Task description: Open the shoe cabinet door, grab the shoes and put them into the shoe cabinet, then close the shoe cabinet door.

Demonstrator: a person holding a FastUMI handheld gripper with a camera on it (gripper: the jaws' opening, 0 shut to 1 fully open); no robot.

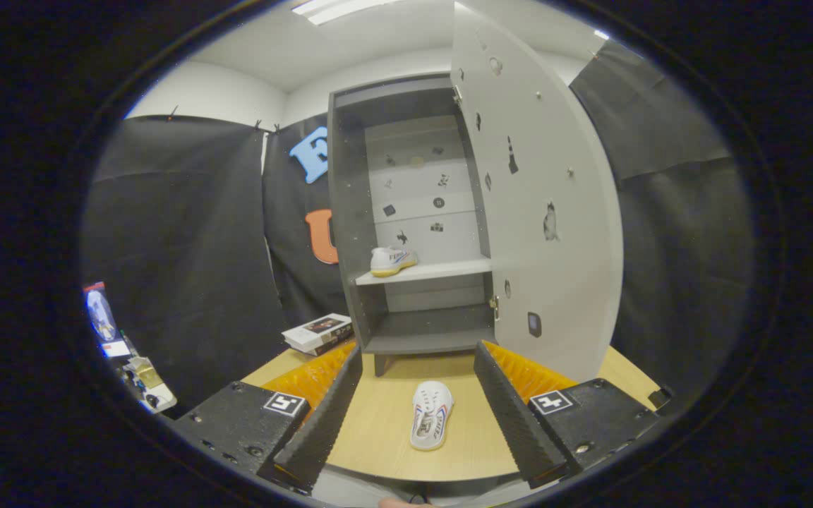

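The grey shoe cabinet [350, 233] stands on the wooden table [378, 437] beyond my fingers, with its pale door [547, 197] swung wide open to the right. One white shoe [392, 259] with a yellow sole sits on the left end of the cabinet's middle shelf [442, 269]. A second white shoe [431, 415] lies on the table, toe pointing toward the cabinet, between my two fingers but touched by neither. My gripper [417, 356] is open and holds nothing, its jaws spread wide on either side of that shoe.
A stack of books [320, 333] lies on the table just left of the cabinet's foot. Small equipment and a lit screen [106, 321] sit low by the black cloth wall on the left. The open door blocks the room to the right of the cabinet.
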